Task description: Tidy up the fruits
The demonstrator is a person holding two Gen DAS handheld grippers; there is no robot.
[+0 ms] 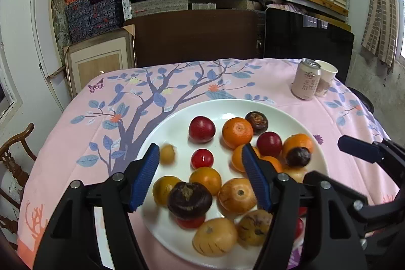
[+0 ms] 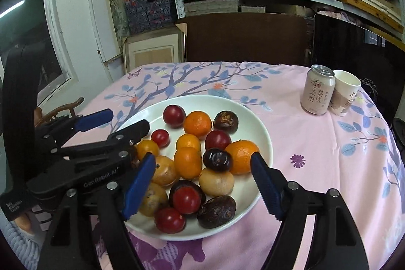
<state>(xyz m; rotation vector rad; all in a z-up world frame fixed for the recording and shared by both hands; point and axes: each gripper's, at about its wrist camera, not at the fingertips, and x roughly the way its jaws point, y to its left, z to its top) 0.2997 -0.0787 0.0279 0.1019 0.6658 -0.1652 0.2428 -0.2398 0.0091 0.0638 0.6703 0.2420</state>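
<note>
Storage shelves behind; table (image 1: 76, 148) under pink floral cloth. White plate (image 2: 263, 128) holds all the fruits (image 2: 188, 162), piled mixed. Left hand-held gripper (image 1: 200, 176) and right hand-held gripper (image 2: 202, 184) hover over the plate's near side, jaws apart, empty. Fruits lie just ahead and below both; neither clearly nearer.

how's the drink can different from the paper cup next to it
The drink can is closed on top with a metal lid and pull tab; the paper cup is open-topped, showing a pale inside. The can has straight sides, while the cup tapers toward its base. The can stands left of the cup and partly covers it in the left wrist view. Both stand upright, side by side on the pink tablecloth, with pinkish printed sides.
</note>
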